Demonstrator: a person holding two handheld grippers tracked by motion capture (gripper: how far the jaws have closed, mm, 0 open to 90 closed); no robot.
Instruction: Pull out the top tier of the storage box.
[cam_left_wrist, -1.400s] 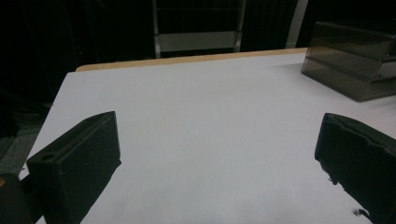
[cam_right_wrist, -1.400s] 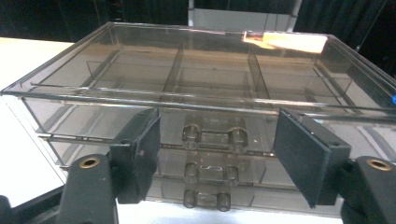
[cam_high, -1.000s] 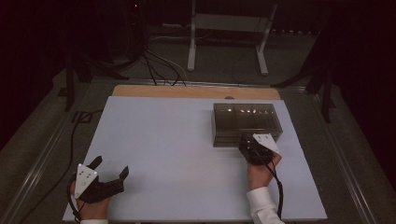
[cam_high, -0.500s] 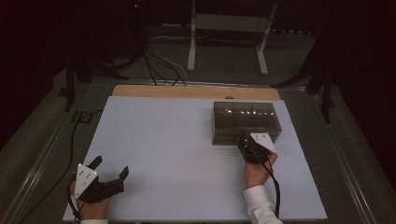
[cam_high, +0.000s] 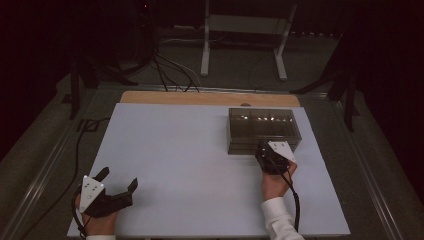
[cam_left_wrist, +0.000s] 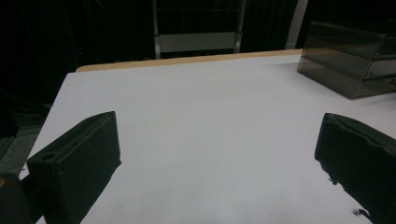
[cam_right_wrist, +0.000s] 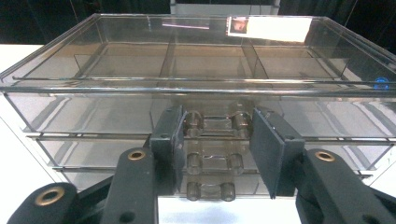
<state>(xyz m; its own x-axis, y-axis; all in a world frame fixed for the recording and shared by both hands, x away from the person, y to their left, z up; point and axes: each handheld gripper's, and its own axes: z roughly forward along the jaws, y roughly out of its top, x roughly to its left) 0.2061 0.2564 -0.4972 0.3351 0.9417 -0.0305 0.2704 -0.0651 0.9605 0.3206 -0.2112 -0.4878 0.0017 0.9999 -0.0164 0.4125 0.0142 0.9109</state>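
A smoky clear drawer box (cam_high: 264, 130) (cam_right_wrist: 205, 60) (cam_left_wrist: 350, 56) stands on the white table, right of centre. My right gripper (cam_high: 260, 150) (cam_right_wrist: 217, 140) is at its front face, pointing into it. Its jaws have just been closing, and both pads now sit against the sides of a clear drawer handle (cam_right_wrist: 215, 123). Two more handles show below it, and I cannot tell which drawer is gripped. My left gripper (cam_high: 117, 180) (cam_left_wrist: 217, 154) rests near the table's front left corner. It is wide open with bare tabletop between its jaws.
The white tabletop (cam_high: 190, 150) has a wooden strip (cam_high: 210, 98) along its far edge. Behind it stand a metal frame's legs (cam_high: 205, 55) and cables (cam_high: 165, 70) on the dark floor. A cable (cam_high: 295, 200) trails from the right gripper.
The right gripper's jaws have drawn closer together at the box front. Both hands have kept their places.
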